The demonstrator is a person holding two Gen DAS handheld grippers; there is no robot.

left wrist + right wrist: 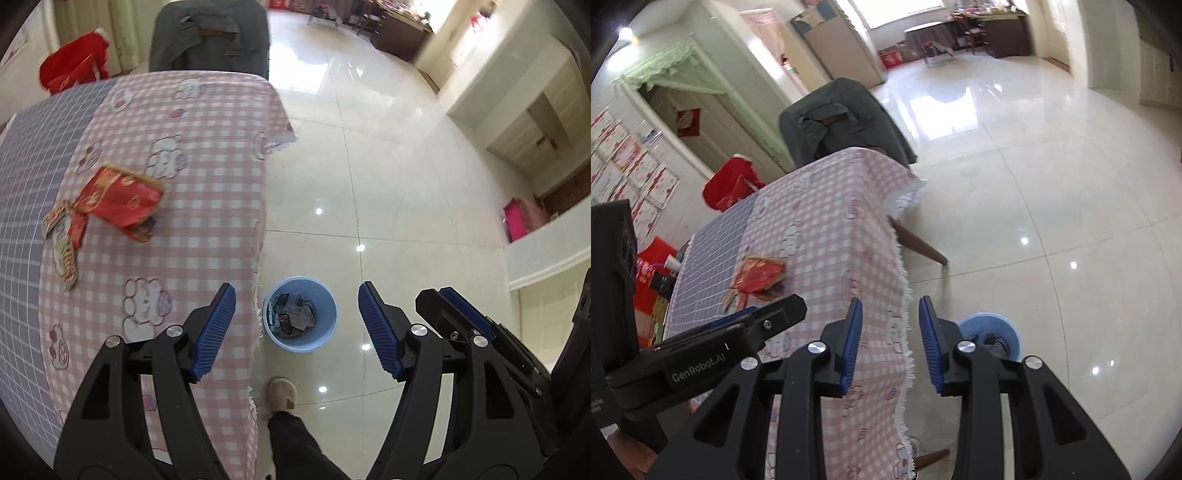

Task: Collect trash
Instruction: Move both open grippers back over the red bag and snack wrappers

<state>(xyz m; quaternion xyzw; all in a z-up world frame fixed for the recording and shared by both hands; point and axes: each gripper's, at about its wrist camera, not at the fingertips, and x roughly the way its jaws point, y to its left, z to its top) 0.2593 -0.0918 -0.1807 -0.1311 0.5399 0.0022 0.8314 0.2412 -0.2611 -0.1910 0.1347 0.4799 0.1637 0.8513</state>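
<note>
A blue trash bin [300, 313] stands on the floor beside the table and holds several crumpled wrappers. My left gripper [297, 291] is open and empty, high above the bin. A red snack wrapper [120, 199] and a smaller flat packet [62, 245] lie on the pink checked tablecloth [192, 155]. In the right wrist view, my right gripper [891, 306] is open and empty above the table's edge. The bin [993, 334] is partly hidden behind its right finger. The red wrapper [759, 275] lies further left on the table.
A chair draped with grey cloth [210, 37] stands at the table's far end. A red bag [74, 70] sits beyond the table. My slippered foot [282, 395] is beside the table. A glossy tile floor [388, 166] spreads to the right. A table leg [919, 243] juts out.
</note>
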